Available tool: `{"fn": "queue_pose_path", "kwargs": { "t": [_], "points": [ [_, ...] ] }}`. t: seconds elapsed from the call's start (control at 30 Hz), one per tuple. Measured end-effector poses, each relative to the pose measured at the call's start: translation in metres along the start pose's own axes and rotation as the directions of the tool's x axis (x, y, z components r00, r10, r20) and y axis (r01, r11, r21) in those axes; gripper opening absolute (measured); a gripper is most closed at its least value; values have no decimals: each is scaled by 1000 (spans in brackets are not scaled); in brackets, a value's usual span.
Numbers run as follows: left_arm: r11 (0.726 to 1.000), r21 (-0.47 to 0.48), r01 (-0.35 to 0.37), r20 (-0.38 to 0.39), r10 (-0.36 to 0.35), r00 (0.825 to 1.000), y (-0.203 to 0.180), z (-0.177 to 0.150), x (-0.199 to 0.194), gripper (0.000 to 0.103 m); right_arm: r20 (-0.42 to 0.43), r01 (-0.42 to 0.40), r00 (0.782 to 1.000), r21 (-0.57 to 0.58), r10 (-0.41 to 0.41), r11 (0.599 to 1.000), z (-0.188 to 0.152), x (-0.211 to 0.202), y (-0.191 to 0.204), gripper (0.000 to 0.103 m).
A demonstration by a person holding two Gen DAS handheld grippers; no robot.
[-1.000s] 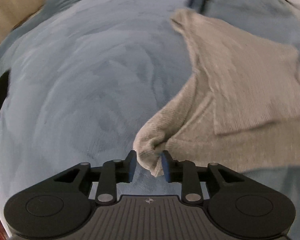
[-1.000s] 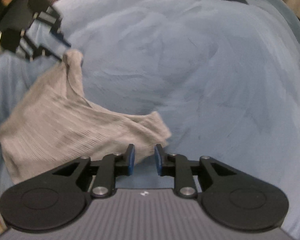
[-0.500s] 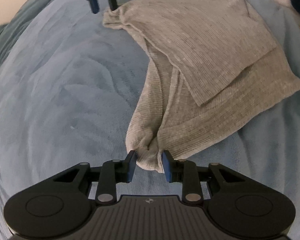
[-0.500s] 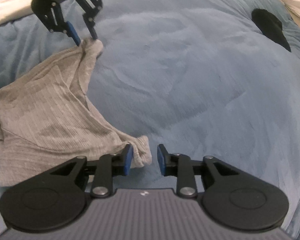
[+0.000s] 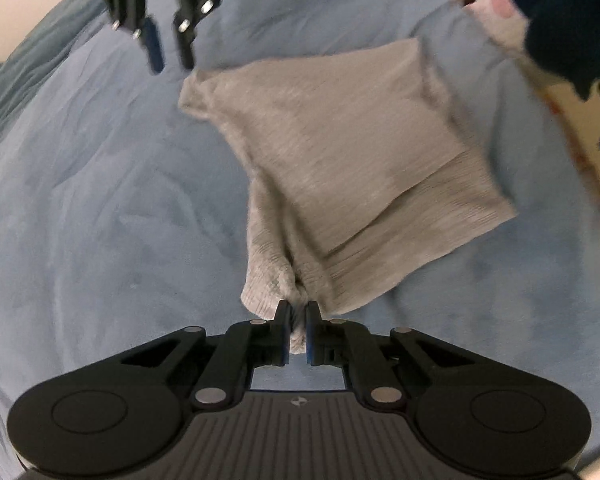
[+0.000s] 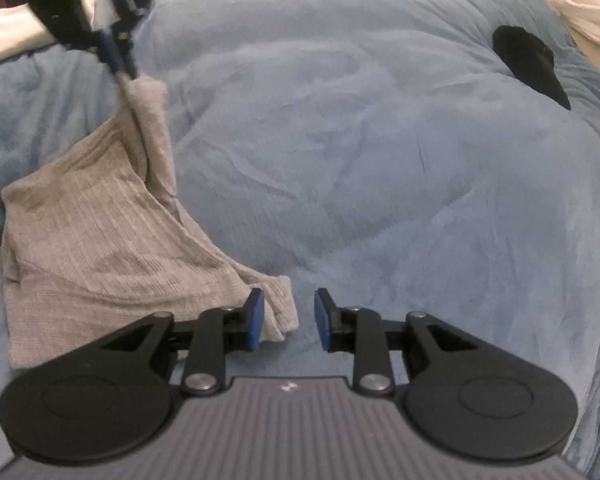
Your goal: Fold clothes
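A grey ribbed knit garment (image 5: 340,152) lies partly folded on a blue plush blanket (image 5: 100,200) that covers a bed. One layer of the cloth is doubled over another, so a straight folded edge crosses the fabric.

In the left wrist view, the left gripper (image 5: 298,326) sits at the bottom centre. Its two blue-padded fingers are pressed close together with a bunched corner of the grey garment pinched between them. From that corner the cloth rises in a narrow gathered ridge and then spreads wide toward the upper right. At the top left of this view the right gripper (image 5: 170,50) hangs above the blanket, its fingers parted, just beside the far corner of the garment and not touching it as far as can be seen. At the upper right edge there is a dark navy cloth (image 5: 560,20) over a pale patterned fabric (image 5: 496,12).

In the right wrist view, the right gripper (image 6: 289,322) fills the bottom, its blue pads spread apart with nothing between them. The near corner of the garment (image 6: 100,240) lies just beside the left-side finger, partly behind it. The garment stretches up and to the left, narrowing to a twisted point held by the left gripper (image 6: 120,66), which is blurred. The blanket (image 6: 360,160) spreads wide to the right. A small black cloth (image 6: 528,64) lies on it at the upper right, well apart from the garment, and a cream-coloured fabric (image 6: 580,0) sits in the top right corner.
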State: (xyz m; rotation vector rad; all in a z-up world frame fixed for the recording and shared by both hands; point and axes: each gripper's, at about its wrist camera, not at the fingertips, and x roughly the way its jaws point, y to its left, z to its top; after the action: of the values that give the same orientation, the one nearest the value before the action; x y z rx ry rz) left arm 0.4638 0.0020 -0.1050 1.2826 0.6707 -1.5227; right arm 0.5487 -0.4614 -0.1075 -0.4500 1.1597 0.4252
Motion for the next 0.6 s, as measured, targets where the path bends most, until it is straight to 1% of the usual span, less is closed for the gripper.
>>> {"fn": "queue_pose_path", "kwargs": {
  "t": [0.1,0.17,0.23,0.3,0.37,0.4,0.43,0.5,0.53,0.6],
  "points": [
    [1000,-5,31,10,-31,999,-14,13,-7,6,22,2,1000,12,-2,1000,3,-4,8,30],
    [999,-22,44,17,-43,999,-26,20,-11,3,32,2,999,13,-2,1000,4,-8,15,30],
    [998,-42,45,17,-45,999,-34,29,-8,3,44,6,999,16,-7,1000,6,-14,24,30],
    [997,-69,44,18,-43,999,-42,36,-6,3,79,-10,997,24,8,1000,10,-22,36,29],
    [994,-103,40,25,-37,999,-50,42,-4,3,115,-49,992,40,44,998,17,-28,49,26],
    [992,-119,34,28,-31,999,-56,44,-5,3,132,-73,989,50,66,996,20,-30,55,17],
    [991,-133,24,30,-20,999,-61,46,-4,3,148,-96,985,62,86,993,24,-31,61,12],
    [985,-170,14,32,-9,999,-67,49,0,3,187,-151,974,95,131,984,35,-28,74,11],
    [980,-200,14,39,-6,999,-69,50,1,3,207,-181,966,105,156,978,40,-25,81,9],
    [968,-248,17,55,-3,998,-73,52,2,3,240,-236,949,106,206,966,50,-18,98,7]
  ]
}}
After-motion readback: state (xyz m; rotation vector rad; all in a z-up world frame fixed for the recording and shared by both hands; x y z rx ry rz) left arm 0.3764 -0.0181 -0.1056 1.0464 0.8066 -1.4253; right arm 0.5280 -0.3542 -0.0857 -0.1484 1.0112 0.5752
